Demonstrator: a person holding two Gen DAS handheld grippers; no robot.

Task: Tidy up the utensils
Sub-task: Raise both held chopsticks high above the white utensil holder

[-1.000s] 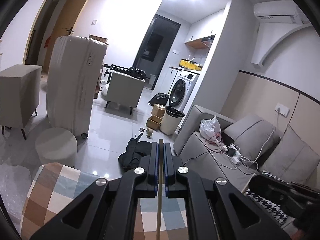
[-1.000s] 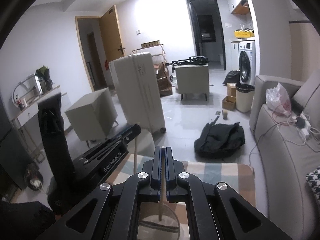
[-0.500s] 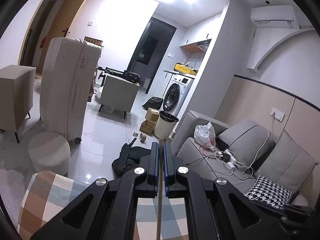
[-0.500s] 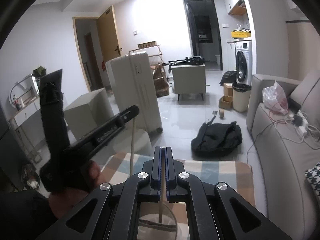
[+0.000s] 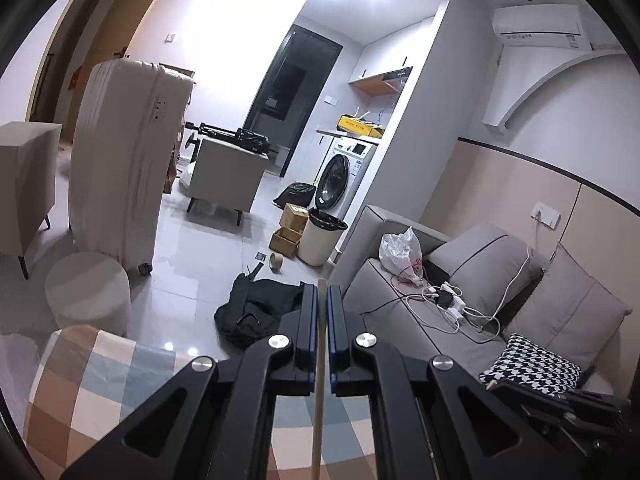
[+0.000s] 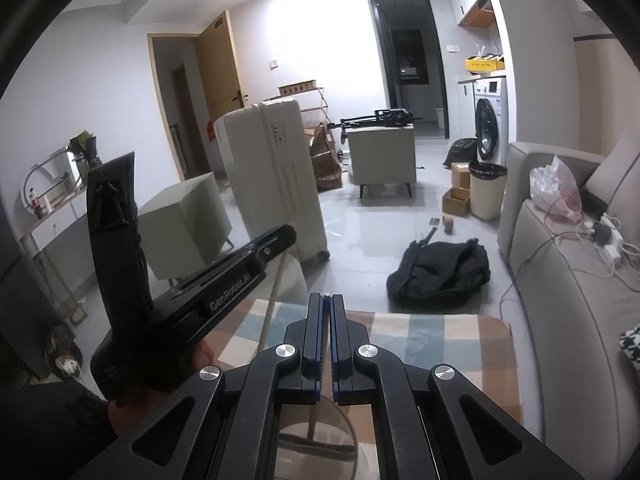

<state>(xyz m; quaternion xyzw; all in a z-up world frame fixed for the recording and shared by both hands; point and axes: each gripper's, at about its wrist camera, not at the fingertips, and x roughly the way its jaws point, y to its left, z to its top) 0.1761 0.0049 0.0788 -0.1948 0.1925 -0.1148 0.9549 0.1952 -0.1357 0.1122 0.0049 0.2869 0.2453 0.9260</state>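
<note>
Left gripper point(image 5: 319, 304): jaws clenched on a thin wooden stick, probably a chopstick point(image 5: 318, 400), running straight down the gap between the pads and out the bottom of the left wrist view. Right gripper point(image 6: 328, 312): also clamped on a second wooden stick point(image 6: 326, 344); its lower end drops into a round glass-like container point(image 6: 320, 440) directly below the jaws. The rim is only partly visible, so I can't confirm whether the tip touches the bottom.

Both hang over a checked cloth point(image 5: 100, 380) on the table. In the right wrist view the left gripper sits up-left, its stick point(image 6: 274, 296) slanting down toward the cloth, beside the container, not over it.

Step in hand, as I read it: drop both sticks into the container. Keep the right stick near vertical, lower until it's well inside the rim, then let go. Bring the left stick over the opening before tilting it upright; avoid knocking the rim, since the container looks light and could tip.

Beyond: grey sofa point(image 6: 560, 280), black bag point(image 6: 440, 272) on the floor.
</note>
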